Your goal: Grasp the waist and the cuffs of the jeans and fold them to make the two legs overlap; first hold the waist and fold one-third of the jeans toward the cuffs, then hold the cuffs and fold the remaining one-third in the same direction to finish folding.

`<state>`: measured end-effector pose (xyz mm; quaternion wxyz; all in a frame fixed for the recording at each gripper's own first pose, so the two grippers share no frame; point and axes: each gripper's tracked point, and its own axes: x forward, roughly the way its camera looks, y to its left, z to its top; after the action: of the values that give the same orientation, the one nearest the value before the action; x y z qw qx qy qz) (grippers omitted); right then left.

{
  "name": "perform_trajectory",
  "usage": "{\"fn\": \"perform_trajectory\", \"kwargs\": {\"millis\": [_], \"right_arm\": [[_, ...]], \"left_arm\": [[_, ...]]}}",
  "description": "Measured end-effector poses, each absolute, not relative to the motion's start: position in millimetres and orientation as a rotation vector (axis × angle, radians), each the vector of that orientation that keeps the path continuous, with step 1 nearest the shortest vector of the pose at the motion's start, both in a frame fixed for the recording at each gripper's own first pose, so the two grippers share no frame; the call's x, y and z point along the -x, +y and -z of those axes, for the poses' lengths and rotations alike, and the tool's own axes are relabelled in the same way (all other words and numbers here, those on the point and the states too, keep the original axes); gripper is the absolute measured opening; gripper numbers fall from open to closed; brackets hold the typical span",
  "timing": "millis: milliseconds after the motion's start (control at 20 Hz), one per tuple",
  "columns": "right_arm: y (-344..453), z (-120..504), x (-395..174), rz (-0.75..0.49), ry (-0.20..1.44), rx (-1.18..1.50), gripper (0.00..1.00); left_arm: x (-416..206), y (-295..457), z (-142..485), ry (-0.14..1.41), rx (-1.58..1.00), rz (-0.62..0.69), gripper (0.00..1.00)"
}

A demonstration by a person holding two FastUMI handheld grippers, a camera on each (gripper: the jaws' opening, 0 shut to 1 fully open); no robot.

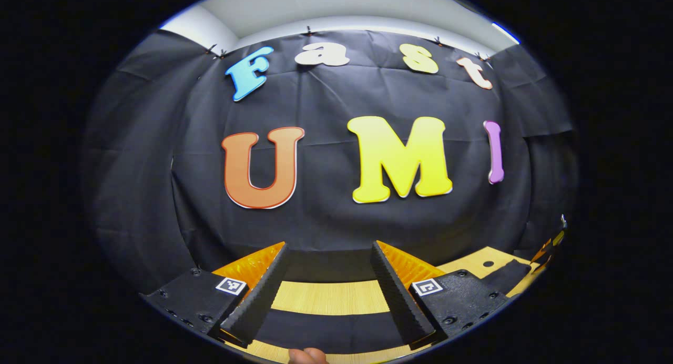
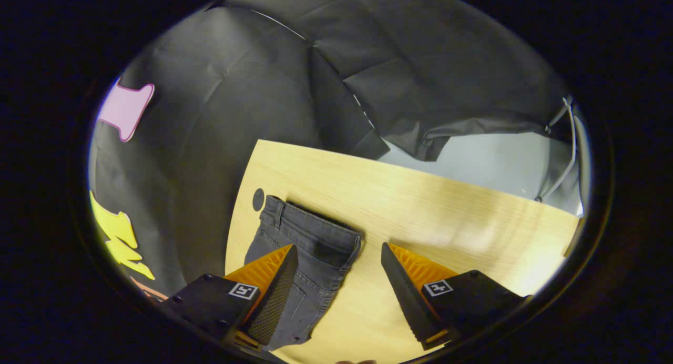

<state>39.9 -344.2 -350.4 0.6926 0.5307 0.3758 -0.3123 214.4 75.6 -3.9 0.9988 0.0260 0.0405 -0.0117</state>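
Both the left gripper [image 1: 328, 287] and the right gripper [image 2: 336, 285] hang wide open and empty above the table [image 2: 436, 206], the jeans [image 2: 305, 264] lying flat under the right one's left finger

The jeans [image 2: 305, 259] are dark grey denim and lie flat on the table [image 2: 447, 211], near its left corner in the right gripper view. The waist, with belt loops, points toward the far edge. The legs run off toward the camera, so their lay is unclear.
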Motion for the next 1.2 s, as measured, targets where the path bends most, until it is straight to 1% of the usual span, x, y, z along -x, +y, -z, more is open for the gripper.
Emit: {"fn": "perform_trajectory", "kwargs": {"millis": [50, 100, 150, 200, 350, 400, 450, 500, 550, 600, 750, 850, 950, 1100, 1150, 1200], "right_arm": [[-340, 352, -42, 0.688, 0.844, -1.199, 0.98], [-335, 355, -45, 0.676, 0.852, -1.211, 0.98], [-330, 357, -47, 0.666, 0.861, -1.221, 0.98], [-324, 360, -49, 0.659, 0.866, -1.230, 0.98], [-314, 362, -62, 0.646, 0.845, -1.259, 0.97], [-313, 363, -64, 0.646, 0.831, -1.263, 0.92], [-313, 364, -67, 0.648, 0.818, -1.262, 0.92], [-315, 365, -68, 0.654, 0.804, -1.262, 0.96], [-316, 370, -69, 0.662, 0.795, -1.264, 0.84], [-316, 373, -66, 0.671, 0.786, -1.274, 0.79], [-315, 385, -67, 0.656, 0.768, -1.346, 0.43], [-314, 390, -74, 0.633, 0.725, -1.409, 0.23], [-316, 387, -70, 0.614, 0.722, -1.422, 0.08], [-317, 382, -73, 0.603, 0.726, -1.362, 0.08], [-317, 378, -73, 0.598, 0.726, -1.305, 0.03], [-316, 370, -70, 0.586, 0.728, -1.223, 0.03]], "left_arm": [[-209, 70, 5, 0.090, -0.060, 0.038, 0.89], [-207, 69, 5, 0.098, -0.058, 0.043, 0.93], [-207, 68, 6, 0.108, -0.048, 0.047, 0.94], [-207, 66, 6, 0.115, -0.033, 0.050, 1.00], [-202, 60, 4, 0.120, -0.020, 0.053, 0.99], [-200, 59, 5, 0.121, -0.015, 0.049, 0.99], [-199, 59, 5, 0.126, -0.004, 0.046, 0.99], [-198, 58, 5, 0.139, 0.012, 0.047, 0.99], [-193, 55, 7, 0.150, 0.025, 0.047, 0.99], [-190, 54, 7, 0.158, 0.030, 0.044, 0.99], [-183, 56, 7, 0.170, 0.015, 0.037, 0.99], [-180, 58, 6, 0.175, -0.001, 0.037, 0.99], [-179, 59, 6, 0.180, -0.008, 0.035, 0.99], [-177, 58, 7, 0.190, -0.008, 0.032, 0.99], [-176, 59, 7, 0.193, -0.007, 0.031, 0.99], [-175, 58, 7, 0.194, -0.006, 0.033, 0.99]]}}
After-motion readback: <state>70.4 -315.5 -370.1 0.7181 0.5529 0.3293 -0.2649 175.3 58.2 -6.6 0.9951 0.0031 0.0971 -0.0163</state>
